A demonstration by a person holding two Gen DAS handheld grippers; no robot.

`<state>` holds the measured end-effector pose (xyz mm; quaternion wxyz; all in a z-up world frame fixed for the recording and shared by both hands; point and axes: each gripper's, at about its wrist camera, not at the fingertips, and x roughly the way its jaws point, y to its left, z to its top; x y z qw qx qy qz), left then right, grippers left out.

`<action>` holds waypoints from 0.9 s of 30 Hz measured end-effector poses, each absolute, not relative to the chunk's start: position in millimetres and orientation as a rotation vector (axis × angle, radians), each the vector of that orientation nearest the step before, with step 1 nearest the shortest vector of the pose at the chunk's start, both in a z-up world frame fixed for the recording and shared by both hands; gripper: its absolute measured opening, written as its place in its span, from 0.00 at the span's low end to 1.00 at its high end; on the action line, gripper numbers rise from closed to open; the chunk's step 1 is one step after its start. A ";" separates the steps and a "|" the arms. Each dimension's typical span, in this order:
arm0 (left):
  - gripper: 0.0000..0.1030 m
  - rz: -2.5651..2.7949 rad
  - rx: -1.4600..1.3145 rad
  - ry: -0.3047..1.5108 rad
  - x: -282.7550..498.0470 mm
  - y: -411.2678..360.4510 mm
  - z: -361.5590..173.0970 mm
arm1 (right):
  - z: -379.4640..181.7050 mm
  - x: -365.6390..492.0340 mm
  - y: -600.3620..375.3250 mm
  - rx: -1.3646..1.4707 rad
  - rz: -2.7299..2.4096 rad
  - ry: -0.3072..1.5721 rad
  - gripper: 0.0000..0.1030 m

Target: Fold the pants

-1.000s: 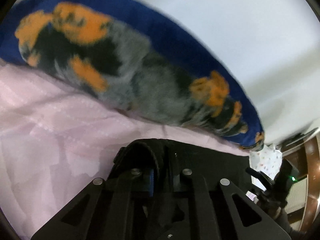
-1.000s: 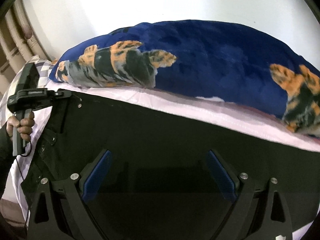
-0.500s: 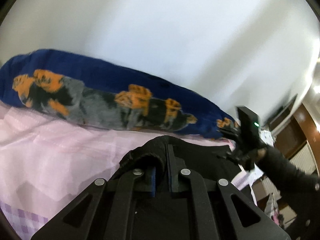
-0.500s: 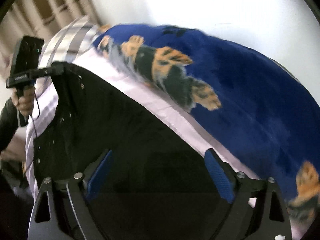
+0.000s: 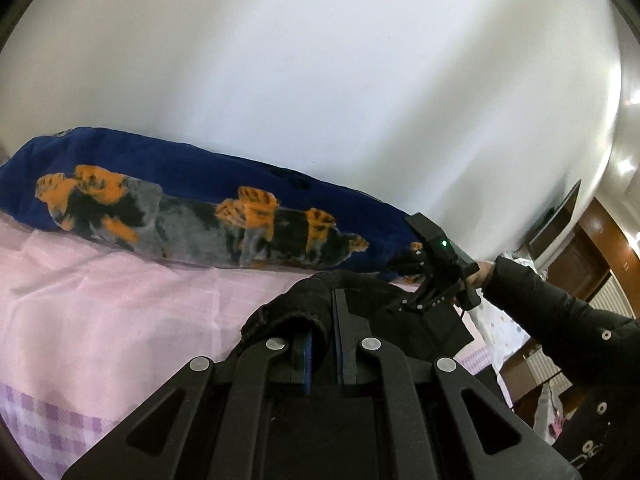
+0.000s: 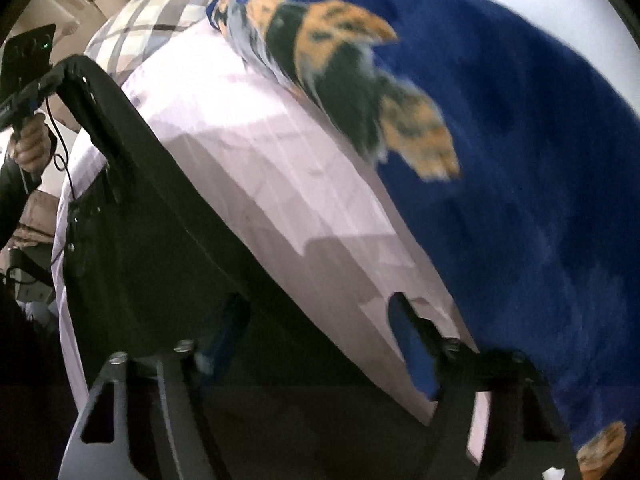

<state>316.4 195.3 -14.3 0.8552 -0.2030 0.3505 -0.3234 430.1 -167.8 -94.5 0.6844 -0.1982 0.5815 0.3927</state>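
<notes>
My left claw (image 5: pixel 322 344) is clenched on a bunched hem of the black pants (image 5: pixel 296 304), lifted clear of the pink sheet (image 5: pixel 120 312) so the cloth can swing over for a fold. My right claw (image 6: pixel 316 344) points steeply down over the far end of the pants (image 6: pixel 152 248); jaws closing, cloth between them, pads not yet seen pressing. The blue blanket (image 6: pixel 520 160) lies close along the sheet's far edge and would likely crowd the fold.
</notes>
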 end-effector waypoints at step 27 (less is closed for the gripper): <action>0.08 -0.553 -0.332 0.743 298.0 191.8 -3.1 | -23.9 298.3 -220.0 -0.490 0.375 1.011 0.08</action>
